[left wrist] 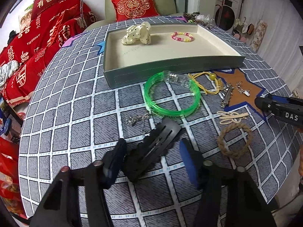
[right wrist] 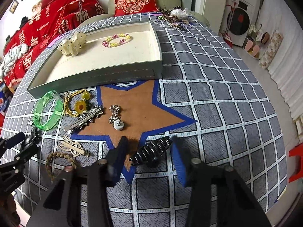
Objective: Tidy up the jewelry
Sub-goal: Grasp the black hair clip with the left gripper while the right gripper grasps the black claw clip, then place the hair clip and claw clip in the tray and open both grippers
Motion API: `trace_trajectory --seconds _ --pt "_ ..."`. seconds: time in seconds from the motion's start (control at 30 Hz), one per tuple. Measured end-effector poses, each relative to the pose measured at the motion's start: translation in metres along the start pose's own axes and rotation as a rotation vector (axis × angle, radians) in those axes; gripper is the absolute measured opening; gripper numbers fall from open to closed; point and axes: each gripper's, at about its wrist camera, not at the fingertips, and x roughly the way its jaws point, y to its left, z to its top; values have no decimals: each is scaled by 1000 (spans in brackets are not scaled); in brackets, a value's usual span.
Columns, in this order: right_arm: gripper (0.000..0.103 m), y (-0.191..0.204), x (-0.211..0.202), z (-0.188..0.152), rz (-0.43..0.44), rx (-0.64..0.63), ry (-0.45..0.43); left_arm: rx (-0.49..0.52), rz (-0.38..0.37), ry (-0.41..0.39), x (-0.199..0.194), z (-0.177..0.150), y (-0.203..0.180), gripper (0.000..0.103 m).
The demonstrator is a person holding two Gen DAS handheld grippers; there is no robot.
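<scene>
tray (left wrist: 170, 70) sitting behind bangle (left wrist: 171, 96) | bracelet (left wrist: 182, 36) lying in tray, right of bow (left wrist: 137, 33) | rope ring (left wrist: 234, 141) lying right of comb (left wrist: 151, 149)

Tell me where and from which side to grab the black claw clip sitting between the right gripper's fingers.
Grip the black claw clip across its ribbed body, descending from above. It lies flat, long axis slanting across the right gripper, so roll the wrist until the pads meet its long sides.

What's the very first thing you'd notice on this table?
Probably the bright green bangle glowing on the grey checked tablecloth, just in front of the grey tray. Next, the spotted cream bow and pink-and-yellow bead bracelet lying inside that tray. Each gripper, left and right, straddles a black hair claw.
</scene>
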Motion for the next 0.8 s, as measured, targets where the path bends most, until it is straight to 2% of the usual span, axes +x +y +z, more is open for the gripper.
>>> trace_trajectory --seconds 0.07,0.13,0.17,0.47,0.8 --pt "25 1 -1 -1 -14 -16 -7 0 -8 -1 -1 0 -1 49" --pt "25 -1 -2 -2 -5 -12 -8 7 2 -4 -2 -1 -4 48" --pt "25 -2 -3 -3 -2 -11 -8 6 4 -7 -3 -2 -4 43" --pt "25 -8 -12 -14 70 23 4 -69 -11 -25 -15 -9 4 43" --pt "25 -14 -34 -12 144 42 -7 -93 -14 -123 -55 4 4 43"
